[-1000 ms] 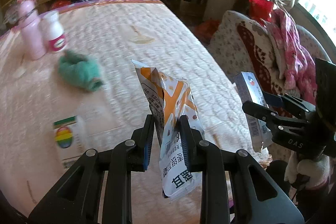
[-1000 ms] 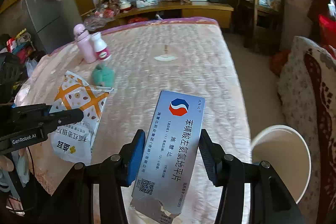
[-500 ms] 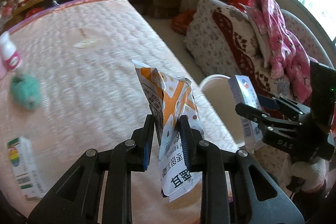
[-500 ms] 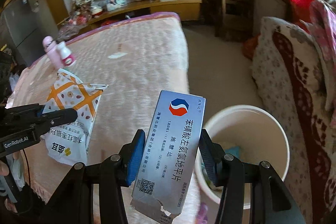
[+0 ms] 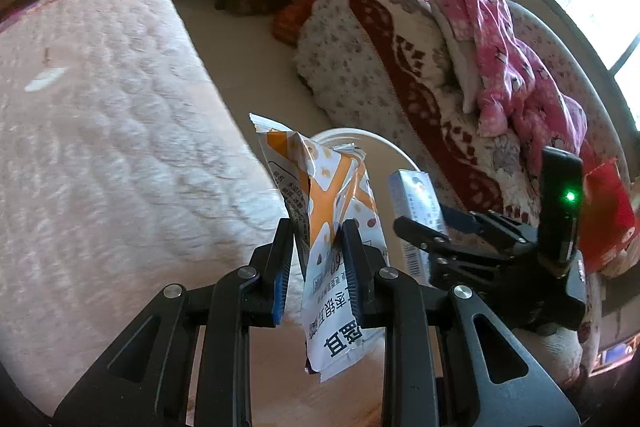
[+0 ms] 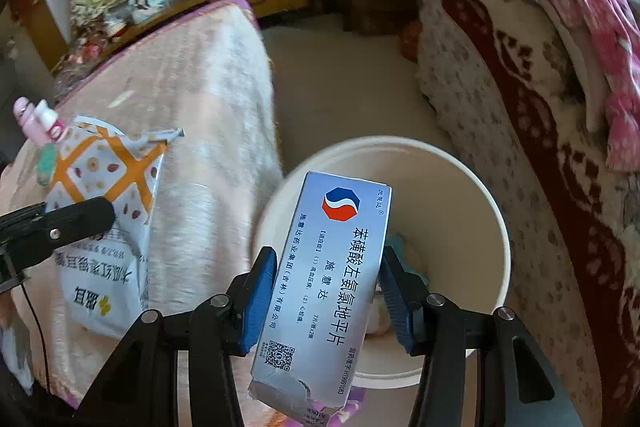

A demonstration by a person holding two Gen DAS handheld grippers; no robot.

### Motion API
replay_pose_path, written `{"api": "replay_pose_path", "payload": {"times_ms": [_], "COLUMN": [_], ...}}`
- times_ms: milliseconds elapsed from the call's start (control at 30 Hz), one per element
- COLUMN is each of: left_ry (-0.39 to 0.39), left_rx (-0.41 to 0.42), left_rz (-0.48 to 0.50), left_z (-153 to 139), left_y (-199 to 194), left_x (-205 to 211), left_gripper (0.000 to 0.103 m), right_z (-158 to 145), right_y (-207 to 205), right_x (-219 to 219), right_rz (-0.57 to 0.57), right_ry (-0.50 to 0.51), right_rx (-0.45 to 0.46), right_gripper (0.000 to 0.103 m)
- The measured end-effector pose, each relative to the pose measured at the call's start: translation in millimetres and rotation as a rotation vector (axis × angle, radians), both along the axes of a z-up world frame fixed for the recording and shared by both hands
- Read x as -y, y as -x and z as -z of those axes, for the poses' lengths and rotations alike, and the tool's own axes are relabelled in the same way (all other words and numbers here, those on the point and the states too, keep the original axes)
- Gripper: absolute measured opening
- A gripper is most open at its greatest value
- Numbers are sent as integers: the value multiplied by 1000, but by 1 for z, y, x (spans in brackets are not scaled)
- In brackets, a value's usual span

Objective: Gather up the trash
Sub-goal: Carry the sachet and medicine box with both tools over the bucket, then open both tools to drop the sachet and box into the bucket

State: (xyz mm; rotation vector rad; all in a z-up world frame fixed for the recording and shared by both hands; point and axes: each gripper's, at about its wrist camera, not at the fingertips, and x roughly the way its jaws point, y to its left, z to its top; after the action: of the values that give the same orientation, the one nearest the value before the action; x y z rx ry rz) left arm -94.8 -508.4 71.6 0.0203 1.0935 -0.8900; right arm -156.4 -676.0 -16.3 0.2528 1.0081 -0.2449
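Here, left hand-held gripper (image 5: 316,259) narrowly clamped on snack packet (image 5: 332,247); right hand-held gripper (image 6: 326,291) wider around medicine box (image 6: 324,279)

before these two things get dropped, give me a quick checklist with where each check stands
1. Left gripper has a firm hold on the snack bag: ok, both pads press on it.
2. Right gripper has a firm hold on the medicine box: ok, clamped on both long sides.
3. Medicine box is over the white bucket: ok in the right wrist view, it lies across the opening.
4. Snack bag is over the bucket: not ok, in the right wrist view it hangs by the pink bed, left of the rim.
5. Bucket has room: ok, only a few scraps at the bottom.
6. The two grippers are clear of each other: cannot tell, they are close side by side.
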Motion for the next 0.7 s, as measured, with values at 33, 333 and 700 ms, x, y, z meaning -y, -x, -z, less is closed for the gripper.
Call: {"api": "replay_pose_path", "payload": {"times_ms": [33, 333, 700], "left_ry": [3, 29, -12], "left_rx": [-3, -25, 15], "left_rz": [4, 30, -62], "left_z": [1, 7, 0], "left_y": [1, 4, -1], "left_x": [4, 11, -48], "left_gripper": [23, 53, 53], "right_z": [3, 16, 1], "right_y": [1, 5, -2], "right_x": [4, 24, -7], "right_rz": [10, 73, 8], "right_ry": [-3, -10, 13], "right_rx": [-5, -25, -5], "right_gripper": [50, 65, 65]}}
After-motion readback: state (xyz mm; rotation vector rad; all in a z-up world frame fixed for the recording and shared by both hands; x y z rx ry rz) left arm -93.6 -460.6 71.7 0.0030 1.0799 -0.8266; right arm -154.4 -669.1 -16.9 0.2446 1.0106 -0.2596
